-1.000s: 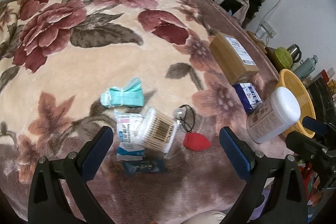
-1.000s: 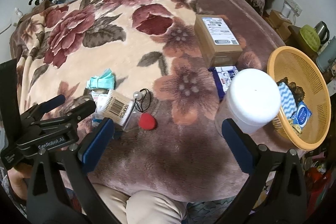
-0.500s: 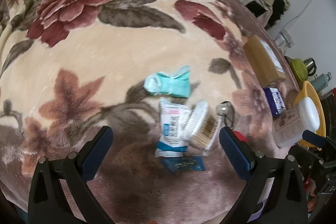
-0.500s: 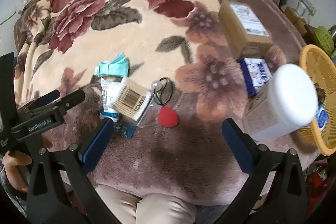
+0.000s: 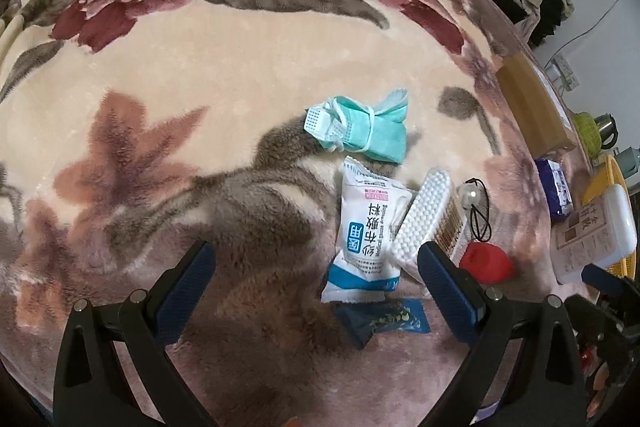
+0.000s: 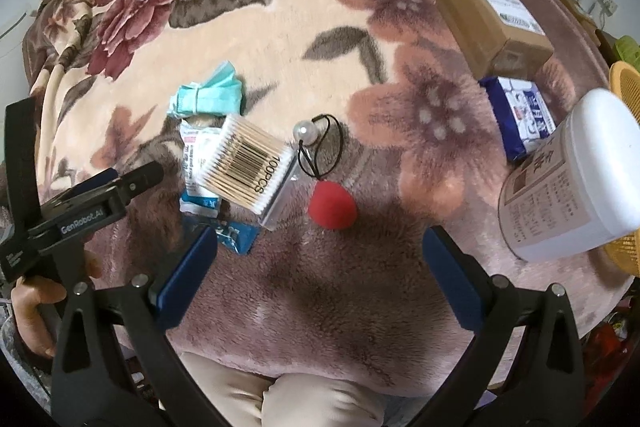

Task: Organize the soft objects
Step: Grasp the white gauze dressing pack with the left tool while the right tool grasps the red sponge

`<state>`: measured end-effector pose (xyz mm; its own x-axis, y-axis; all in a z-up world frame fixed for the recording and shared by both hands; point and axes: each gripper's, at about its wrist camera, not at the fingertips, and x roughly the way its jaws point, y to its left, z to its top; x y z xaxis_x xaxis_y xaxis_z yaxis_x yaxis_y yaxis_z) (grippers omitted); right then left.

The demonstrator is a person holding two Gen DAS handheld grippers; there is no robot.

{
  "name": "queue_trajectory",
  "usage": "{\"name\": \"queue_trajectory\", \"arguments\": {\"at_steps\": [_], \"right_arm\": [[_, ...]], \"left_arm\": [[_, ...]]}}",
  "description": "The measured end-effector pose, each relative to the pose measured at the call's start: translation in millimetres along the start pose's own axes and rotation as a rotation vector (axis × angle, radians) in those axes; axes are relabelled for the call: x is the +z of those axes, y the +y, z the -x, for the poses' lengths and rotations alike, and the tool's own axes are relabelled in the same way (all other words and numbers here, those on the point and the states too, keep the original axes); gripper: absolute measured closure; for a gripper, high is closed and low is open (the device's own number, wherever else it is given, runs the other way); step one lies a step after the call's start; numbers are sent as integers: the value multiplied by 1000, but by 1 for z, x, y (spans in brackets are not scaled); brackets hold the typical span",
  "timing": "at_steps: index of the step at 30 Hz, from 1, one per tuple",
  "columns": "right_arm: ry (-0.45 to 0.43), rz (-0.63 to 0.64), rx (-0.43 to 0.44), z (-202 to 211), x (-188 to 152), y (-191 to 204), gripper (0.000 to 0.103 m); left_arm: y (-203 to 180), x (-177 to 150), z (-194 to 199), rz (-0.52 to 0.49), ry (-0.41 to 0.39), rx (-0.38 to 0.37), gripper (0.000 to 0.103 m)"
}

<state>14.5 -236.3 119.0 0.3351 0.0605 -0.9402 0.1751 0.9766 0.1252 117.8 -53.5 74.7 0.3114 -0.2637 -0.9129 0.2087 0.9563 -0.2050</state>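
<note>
We hold the left gripper [image 5: 312,269] over the near edge of the bed [image 5: 240,75], jaws spread wide and empty, hovering above the little heap. Our right gripper [image 6: 320,259] hangs nearby, also wide apart with nothing between its jaws. Below lie the green face mask [image 5: 366,129], the white dressing packet [image 5: 366,235], the pack of cotton swabs [image 6: 248,167], a dark blue sachet [image 5: 384,321], the black hair tie [image 6: 320,147] and the red sponge [image 6: 332,209], all bunched together. Toward the right edge sit the cardboard box [image 6: 490,11], the tissue pack [image 6: 520,115] and a white jar [image 6: 572,179] beside the yellow basket [image 6: 624,79]. By our reckoning nearly everything remains to be sorted.
</note>
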Motion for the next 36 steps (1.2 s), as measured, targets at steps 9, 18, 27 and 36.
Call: {"name": "queue_trajectory", "arguments": {"at_steps": [9,18,27,36], "right_arm": [[26,-17,29,-14,-6,-10,0],[45,-39,43,-30,-8,-22,0],[62,-45,44,-49,-10,-28,0],[43,52,23,-66,2,-9,8]], "left_arm": [[-4,7,-32,6,36,4,2],[-27,3,-52,-58,56,6,13],[-24,2,-50,-74,42,22,61],[0,-3,-32,-37,37,21,61]]}}
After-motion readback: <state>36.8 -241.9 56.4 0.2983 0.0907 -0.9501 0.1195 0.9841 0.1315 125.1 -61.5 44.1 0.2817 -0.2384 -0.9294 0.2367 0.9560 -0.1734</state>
